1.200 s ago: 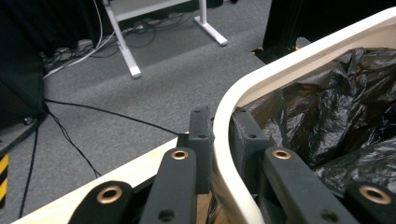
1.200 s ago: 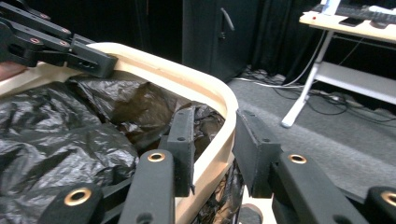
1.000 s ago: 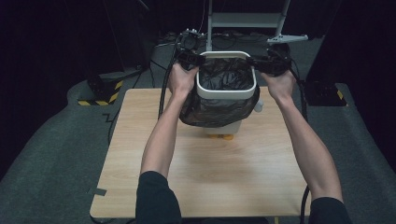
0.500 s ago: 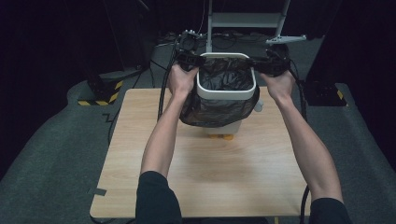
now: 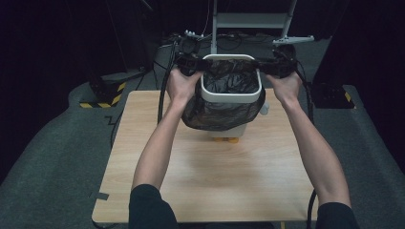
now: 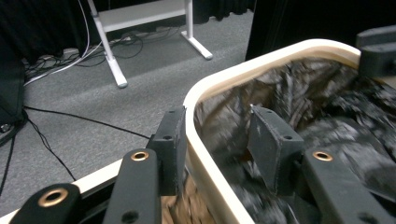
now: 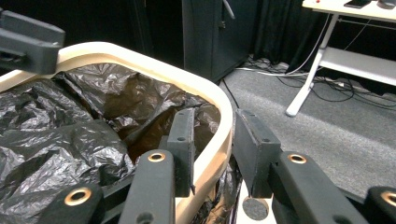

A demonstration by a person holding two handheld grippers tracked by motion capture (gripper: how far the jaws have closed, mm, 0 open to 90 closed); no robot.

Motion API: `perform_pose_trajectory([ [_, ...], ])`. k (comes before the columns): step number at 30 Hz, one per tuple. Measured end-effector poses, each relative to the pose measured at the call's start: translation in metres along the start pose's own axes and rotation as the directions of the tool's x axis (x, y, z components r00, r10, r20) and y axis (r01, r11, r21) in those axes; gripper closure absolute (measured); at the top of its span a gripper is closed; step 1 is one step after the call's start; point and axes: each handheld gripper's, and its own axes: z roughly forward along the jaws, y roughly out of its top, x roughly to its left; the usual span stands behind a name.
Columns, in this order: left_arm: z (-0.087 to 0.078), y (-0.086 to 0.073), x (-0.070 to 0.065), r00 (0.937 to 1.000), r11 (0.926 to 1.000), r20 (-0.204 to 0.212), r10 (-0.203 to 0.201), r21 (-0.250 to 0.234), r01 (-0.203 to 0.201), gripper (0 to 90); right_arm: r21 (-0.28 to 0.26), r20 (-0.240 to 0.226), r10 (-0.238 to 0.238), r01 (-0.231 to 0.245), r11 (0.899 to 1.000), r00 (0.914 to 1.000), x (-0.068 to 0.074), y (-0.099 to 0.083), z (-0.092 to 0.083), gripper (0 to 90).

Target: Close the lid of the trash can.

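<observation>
A white bin (image 5: pixel 231 98) lined with a black plastic bag (image 5: pixel 215 117) stands at the far side of the wooden table (image 5: pixel 215 186). The bag's edge is folded down over the outside of the bin. My left gripper (image 5: pixel 195 64) straddles the bin's left rim (image 6: pixel 261 60). Its jaws (image 6: pixel 217 116) have just been opening: the outer pad lies at the rim and the inner pad stands off it over the bag. My right gripper (image 5: pixel 268 67) straddles the right rim (image 7: pixel 140 56), and its pads (image 7: pixel 215 114) sit close against rim and bag (image 7: pixel 70 130).
Something small and orange (image 5: pixel 226 140) peeks out under the bin's front. A white desk frame (image 5: pixel 248 21) and cables (image 6: pixel 70 116) lie on the grey floor behind the table. Yellow-black tape (image 5: pixel 102 102) marks the floor at the left.
My left hand has shifted a little at the bin's left rim. The bin and my right hand have stayed where they were.
</observation>
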Motion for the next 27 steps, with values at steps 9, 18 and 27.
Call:
perform_pose_trajectory([
  [9,-0.016,-0.027,-0.003,0.999,0.9998,0.042,-0.013,-0.016,0.014,61.4,0.01,-0.004,-0.003,0.003,1.0,1.0,0.0,0.0,-0.002,68.1],
  [18,-0.028,-0.04,-0.009,0.998,0.9985,0.063,-0.005,-0.055,0.009,65.1,0.016,-0.01,-0.003,0.003,1.0,0.9999,-0.001,0.0,-0.001,68.0],
  [27,-0.026,-0.05,-0.005,0.9965,0.9971,0.081,-0.021,-0.071,0.027,66.2,0.031,-0.015,-0.016,0.017,0.999,0.9998,0.0,-0.003,0.003,68.4],
])
